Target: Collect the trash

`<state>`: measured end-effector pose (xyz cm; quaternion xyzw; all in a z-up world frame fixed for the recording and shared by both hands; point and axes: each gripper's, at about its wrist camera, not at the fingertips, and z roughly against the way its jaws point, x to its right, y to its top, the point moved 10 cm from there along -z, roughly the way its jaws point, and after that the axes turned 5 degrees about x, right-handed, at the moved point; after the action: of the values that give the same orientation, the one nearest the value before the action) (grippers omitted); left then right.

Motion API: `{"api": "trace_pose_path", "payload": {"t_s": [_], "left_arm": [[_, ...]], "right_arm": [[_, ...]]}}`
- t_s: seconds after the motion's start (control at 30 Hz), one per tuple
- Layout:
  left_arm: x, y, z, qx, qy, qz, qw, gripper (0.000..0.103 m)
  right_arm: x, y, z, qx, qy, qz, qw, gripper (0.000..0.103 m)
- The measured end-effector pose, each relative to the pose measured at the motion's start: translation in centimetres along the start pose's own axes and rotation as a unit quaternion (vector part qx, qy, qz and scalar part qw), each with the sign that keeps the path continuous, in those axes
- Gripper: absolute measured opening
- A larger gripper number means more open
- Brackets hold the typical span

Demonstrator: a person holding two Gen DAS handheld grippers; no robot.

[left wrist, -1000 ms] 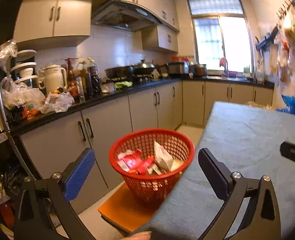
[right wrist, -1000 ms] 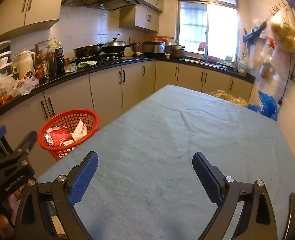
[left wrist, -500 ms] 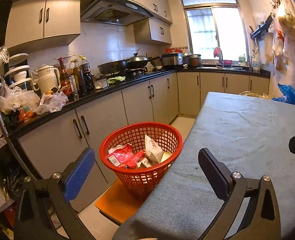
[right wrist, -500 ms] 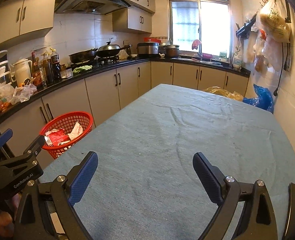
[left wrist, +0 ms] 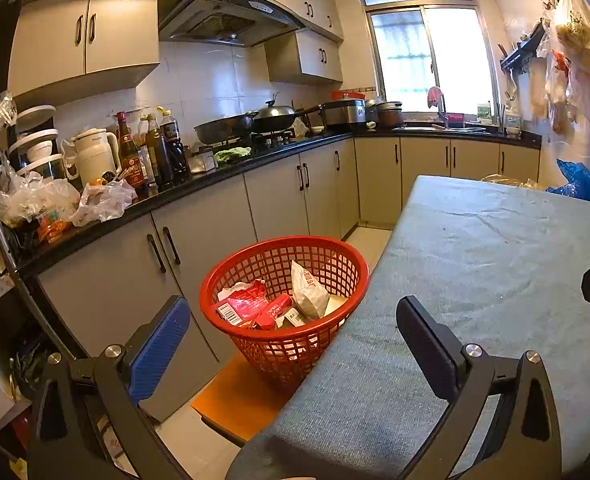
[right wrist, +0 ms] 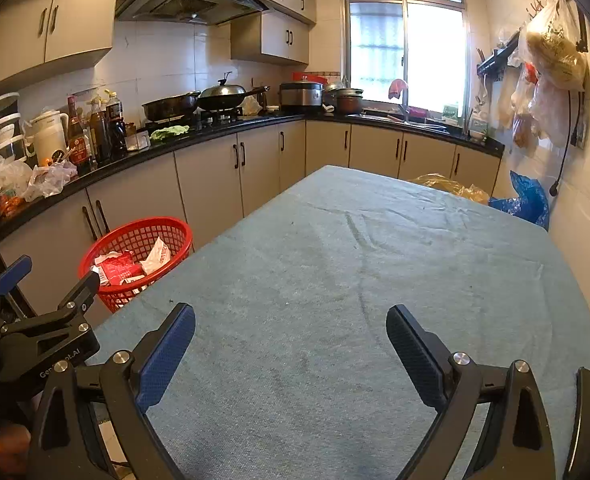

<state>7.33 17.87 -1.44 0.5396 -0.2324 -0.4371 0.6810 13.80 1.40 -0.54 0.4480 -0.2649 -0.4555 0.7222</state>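
Observation:
A red mesh basket (left wrist: 231, 280) stands on an orange stool (left wrist: 239, 404) beside the table's left edge; it also shows in the right wrist view (right wrist: 175, 229). It holds several wrappers, among them a red packet (left wrist: 241, 306) and a white packet (left wrist: 307, 290). My left gripper (left wrist: 293, 344) is open and empty, held back from the basket near the table's near-left corner; it shows in the right wrist view (right wrist: 51, 276). My right gripper (right wrist: 291, 350) is open and empty above the blue-grey tablecloth (right wrist: 355, 280).
Cabinets and a black counter (left wrist: 199, 188) with bottles, a kettle and plastic bags run along the left. A stove with pans and a sink lie at the back. Yellow (right wrist: 451, 188) and blue (right wrist: 527, 200) bags sit beyond the table's far right corner. Bags hang on the right wall.
Both grippers have drawn back and risen slightly; the basket looks farther from the left gripper. Both stay open and empty.

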Motion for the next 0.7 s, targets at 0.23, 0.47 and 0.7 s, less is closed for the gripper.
{"api": "trace_pose_path", "payload": {"t_s": [0.23, 0.47, 0.7], "left_arm": [[-0.2, 0.05, -0.01, 0.002, 0.002, 0.001, 1.0, 0.102], [-0.3, -0.02, -0.07, 0.001, 0.003, 0.003, 1.0, 0.102], [-0.29, -0.06, -0.09, 0.0, 0.003, 0.001, 1.0, 0.102]], "right_arm": [[-0.04, -0.04, -0.11, -0.002, 0.0, 0.0, 1.0, 0.098], [-0.11, -0.15, -0.18, -0.004, 0.001, -0.004, 1.0, 0.098], [-0.1, -0.27, -0.22, -0.005, 0.001, -0.004, 1.0, 0.098]]}}
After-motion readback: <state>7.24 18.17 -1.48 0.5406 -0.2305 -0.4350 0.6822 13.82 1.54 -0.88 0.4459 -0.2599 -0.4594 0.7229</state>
